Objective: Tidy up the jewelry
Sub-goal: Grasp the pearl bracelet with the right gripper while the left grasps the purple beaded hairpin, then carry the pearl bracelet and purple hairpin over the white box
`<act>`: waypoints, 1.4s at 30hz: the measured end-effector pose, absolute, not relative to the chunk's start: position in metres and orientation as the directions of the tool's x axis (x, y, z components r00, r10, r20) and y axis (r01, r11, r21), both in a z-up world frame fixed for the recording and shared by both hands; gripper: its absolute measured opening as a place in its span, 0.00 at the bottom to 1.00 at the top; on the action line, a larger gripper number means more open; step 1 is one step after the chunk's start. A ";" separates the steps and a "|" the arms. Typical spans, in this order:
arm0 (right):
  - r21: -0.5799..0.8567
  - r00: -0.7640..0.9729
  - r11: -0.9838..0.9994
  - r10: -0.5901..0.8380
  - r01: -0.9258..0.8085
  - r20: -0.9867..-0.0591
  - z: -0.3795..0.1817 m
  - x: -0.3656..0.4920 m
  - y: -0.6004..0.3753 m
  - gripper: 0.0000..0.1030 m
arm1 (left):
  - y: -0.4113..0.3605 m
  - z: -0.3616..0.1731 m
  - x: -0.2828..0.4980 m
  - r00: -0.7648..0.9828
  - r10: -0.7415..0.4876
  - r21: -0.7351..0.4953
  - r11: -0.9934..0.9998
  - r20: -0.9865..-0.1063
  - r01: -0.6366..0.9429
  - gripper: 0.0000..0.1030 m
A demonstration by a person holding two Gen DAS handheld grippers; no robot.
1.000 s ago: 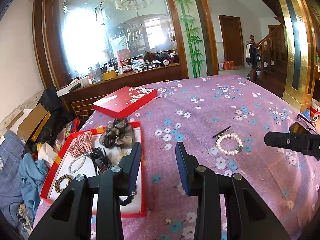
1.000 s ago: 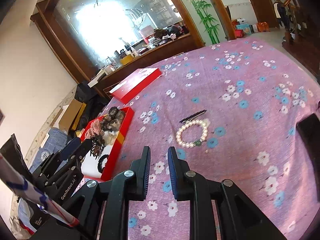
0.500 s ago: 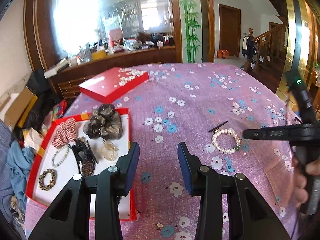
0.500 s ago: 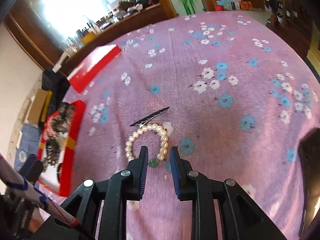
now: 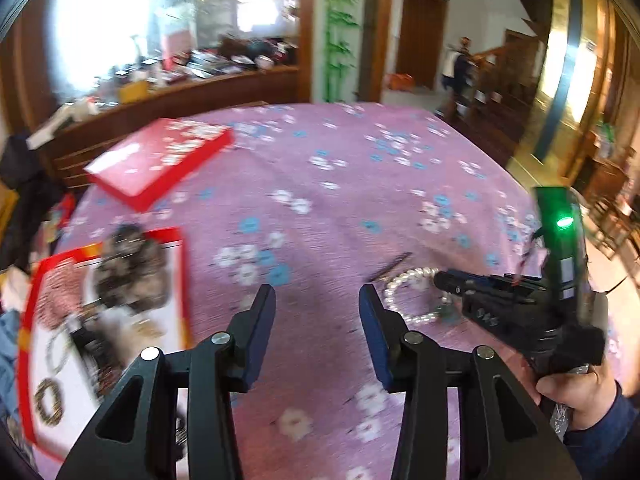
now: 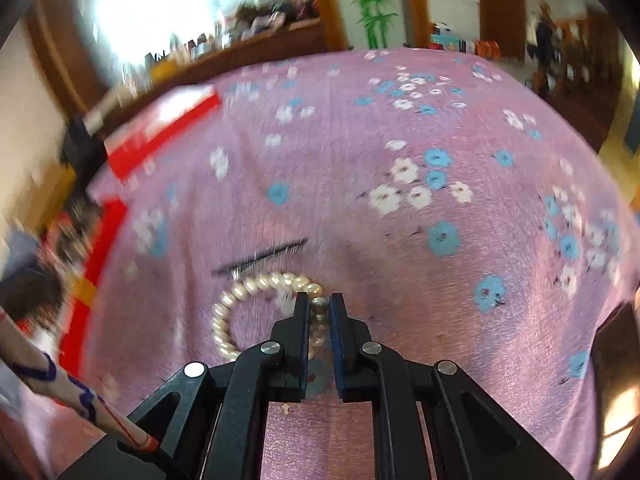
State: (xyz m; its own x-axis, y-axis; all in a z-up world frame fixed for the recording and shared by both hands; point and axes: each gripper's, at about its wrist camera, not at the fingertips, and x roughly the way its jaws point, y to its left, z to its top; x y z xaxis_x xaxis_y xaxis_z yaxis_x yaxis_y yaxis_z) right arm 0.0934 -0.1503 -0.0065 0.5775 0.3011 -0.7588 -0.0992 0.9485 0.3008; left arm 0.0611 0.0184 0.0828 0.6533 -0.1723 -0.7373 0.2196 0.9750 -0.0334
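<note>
A white pearl bracelet (image 6: 240,296) lies on the purple flowered cloth, and my right gripper (image 6: 319,300) is shut on its right side, with pearls pinched between the pads. From the left wrist view the same gripper (image 5: 440,280) reaches in from the right onto the bracelet (image 5: 400,292). A thin black hair clip (image 6: 260,258) lies just beyond the pearls. My left gripper (image 5: 316,304) hovers over bare cloth between the bracelet and the red tray (image 5: 185,280); its jaws are opening with nothing between them. The tray holds several bracelets and hair pieces, blurred.
The tray's red lid (image 5: 160,160) lies on the cloth at the far left. A hand in a dark sleeve (image 5: 572,392) holds the right gripper's handle. A cluttered wooden counter (image 5: 180,92) stands past the table's far edge. Bags and clothes pile up left of the table.
My right gripper came down onto the bracelet's right side and closed on it. My left gripper swung right, away from the tray, and its jaws spread wider.
</note>
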 end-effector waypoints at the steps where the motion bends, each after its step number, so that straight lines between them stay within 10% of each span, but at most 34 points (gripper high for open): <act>1: 0.336 0.599 0.938 0.317 -0.083 -0.735 -0.002 0.093 -0.160 0.09 | 0.012 0.079 0.070 0.635 -0.189 -0.044 0.971 -0.749 0.236 0.44; 17: 0.484 0.676 0.875 0.366 -0.016 -0.640 0.013 0.088 -0.208 0.09 | -0.061 -0.001 0.138 0.495 -0.144 0.038 0.940 -0.857 0.338 0.36; 24: 0.484 0.674 0.874 0.382 -0.041 -0.633 0.012 0.088 -0.203 0.10 | -0.056 0.000 0.130 0.540 -0.124 0.043 0.957 -0.833 0.286 0.15; 42: 0.464 0.708 0.852 0.482 -0.242 -0.516 0.038 0.069 -0.170 0.10 | -0.012 0.050 0.087 0.695 -0.188 -0.048 0.975 -0.694 0.215 0.15</act>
State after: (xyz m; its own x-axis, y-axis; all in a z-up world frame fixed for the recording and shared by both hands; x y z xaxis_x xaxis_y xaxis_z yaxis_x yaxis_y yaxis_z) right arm 0.0688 -0.1695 0.0375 0.7081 0.4817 -0.5164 -0.2418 0.8524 0.4636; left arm 0.0873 -0.0123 0.0504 0.6948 -0.1877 -0.6943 0.2154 0.9753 -0.0481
